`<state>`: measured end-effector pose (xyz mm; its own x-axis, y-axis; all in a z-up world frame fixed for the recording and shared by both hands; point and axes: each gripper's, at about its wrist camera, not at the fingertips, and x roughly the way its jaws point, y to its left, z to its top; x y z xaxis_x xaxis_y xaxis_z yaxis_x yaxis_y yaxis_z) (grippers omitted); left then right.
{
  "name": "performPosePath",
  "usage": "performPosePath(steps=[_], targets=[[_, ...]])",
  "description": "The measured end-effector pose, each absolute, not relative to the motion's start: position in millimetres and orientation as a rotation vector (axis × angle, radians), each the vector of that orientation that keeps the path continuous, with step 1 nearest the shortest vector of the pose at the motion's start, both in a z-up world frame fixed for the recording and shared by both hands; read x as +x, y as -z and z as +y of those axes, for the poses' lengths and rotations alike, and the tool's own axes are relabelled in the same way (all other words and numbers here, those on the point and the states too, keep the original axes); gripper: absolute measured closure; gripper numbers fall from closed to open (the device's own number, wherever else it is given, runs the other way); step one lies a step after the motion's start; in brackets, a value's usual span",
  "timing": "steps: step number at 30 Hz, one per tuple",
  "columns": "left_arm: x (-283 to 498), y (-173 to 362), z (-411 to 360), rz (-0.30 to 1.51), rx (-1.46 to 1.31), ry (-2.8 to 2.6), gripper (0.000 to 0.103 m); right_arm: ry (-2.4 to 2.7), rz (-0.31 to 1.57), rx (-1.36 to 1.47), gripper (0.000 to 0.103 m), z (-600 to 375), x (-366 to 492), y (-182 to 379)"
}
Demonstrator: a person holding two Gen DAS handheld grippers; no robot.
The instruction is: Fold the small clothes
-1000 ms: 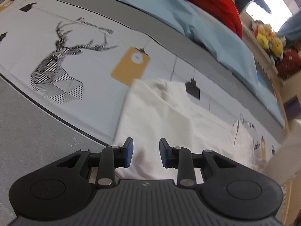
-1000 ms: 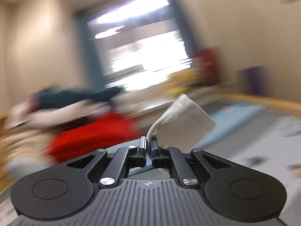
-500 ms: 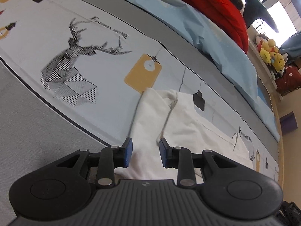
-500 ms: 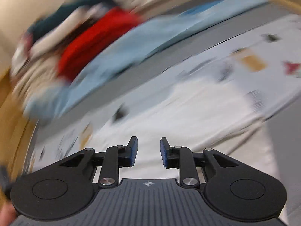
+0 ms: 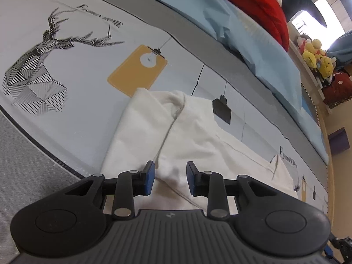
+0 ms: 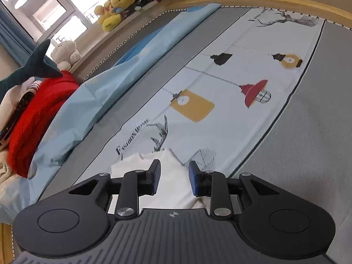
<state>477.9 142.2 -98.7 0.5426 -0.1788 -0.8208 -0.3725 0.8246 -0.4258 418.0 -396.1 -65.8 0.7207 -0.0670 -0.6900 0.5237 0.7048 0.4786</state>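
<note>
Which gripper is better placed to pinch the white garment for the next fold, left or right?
Probably the left. The left gripper is open over a raised fold of the white cotton garment. The right gripper, jaws just opened, only reaches its corner.

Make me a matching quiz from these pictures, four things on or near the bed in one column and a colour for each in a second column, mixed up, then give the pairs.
Things:
1. small garment under the hand-held grippers
2. bulky knit piled at the far side of the bed
3. sheet lying beside that knit
4. bear toy on the window ledge

Colours:
A. light blue
B. yellow
C. white
D. red

Pairs: 1-C, 2-D, 3-A, 4-B
</note>
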Motion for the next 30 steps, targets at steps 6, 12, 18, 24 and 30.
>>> performPosePath(steps=[6, 12, 18, 24, 30], targets=[[486, 112, 137, 1.02, -0.565, -0.146, 0.072, 0.38, 0.719, 0.756, 0.073, -405, 423, 75], [464, 63, 139, 0.901, -0.564, -0.123, 0.102, 0.381, 0.725, 0.744, 0.073, -397, 424, 75], [428, 36, 142, 0.94, -0.483, -0.205, 0.1, 0.368, 0.783, 0.749, 0.073, -378, 426, 85], [434, 28, 145, 0.873, -0.313, -0.324, 0.098, 0.371, 0.892, 0.823, 0.071, -367, 428, 111], [449, 47, 126, 0.952, -0.365, -0.159, 0.094, 0.418, 0.96, 0.889, 0.067, -370, 432, 140]])
